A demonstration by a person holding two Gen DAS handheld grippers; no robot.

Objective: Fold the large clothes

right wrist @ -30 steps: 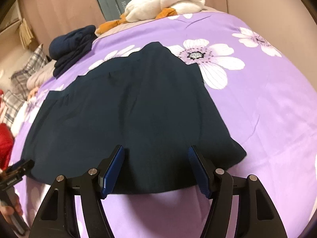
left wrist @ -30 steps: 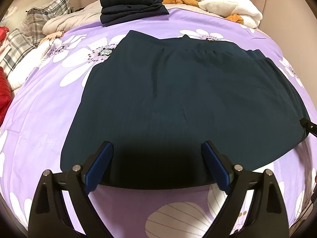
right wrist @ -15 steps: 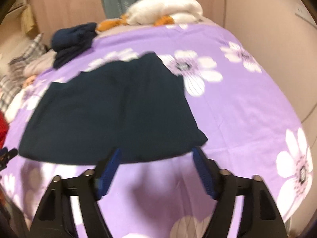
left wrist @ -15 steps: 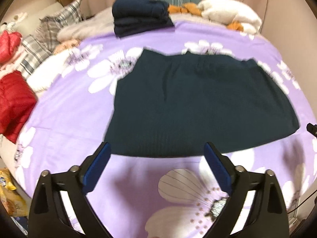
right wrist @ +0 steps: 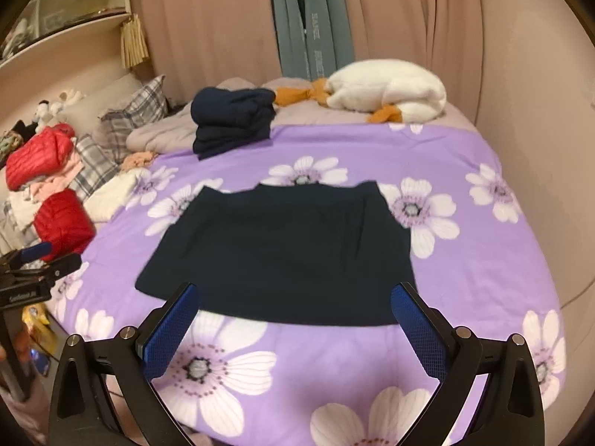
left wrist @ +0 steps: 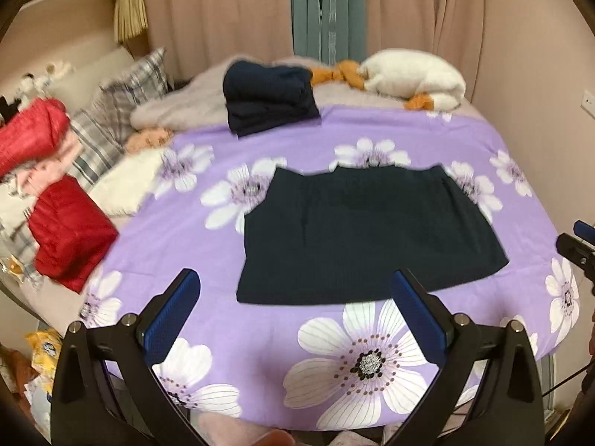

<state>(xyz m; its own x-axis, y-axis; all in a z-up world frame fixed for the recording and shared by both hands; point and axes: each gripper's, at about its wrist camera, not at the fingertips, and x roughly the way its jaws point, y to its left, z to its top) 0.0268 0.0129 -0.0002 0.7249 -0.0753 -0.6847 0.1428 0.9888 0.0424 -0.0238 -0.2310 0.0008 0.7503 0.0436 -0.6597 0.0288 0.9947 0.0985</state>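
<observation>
A dark navy garment (left wrist: 372, 238) (right wrist: 282, 256) lies flat, folded into a wide rectangle, on the purple flowered bedsheet (left wrist: 167, 234) (right wrist: 483, 278). My left gripper (left wrist: 294, 277) hangs open above the bed's near edge, back from the garment's front hem, with nothing between its blue pads. My right gripper (right wrist: 293, 289) is held the same way; its jaws are opening and nothing is between them. Each gripper shows at the edge of the other's view: the right gripper (left wrist: 578, 249), the left gripper (right wrist: 37, 260). A stack of folded navy clothes (left wrist: 271, 100) (right wrist: 232, 122) sits at the far side.
Red jackets (left wrist: 70, 234) (right wrist: 63, 223), a plaid pillow (left wrist: 122, 89) and pale clothes pile up on the left. A white fluffy blanket (left wrist: 412, 78) with orange cloth lies at the back right. Curtains hang behind; a wall runs along the right.
Both grippers have lifted up and pulled back from the garment's near hem, so the whole bed now shows. The right jaws have spread wider. The garment lies still.
</observation>
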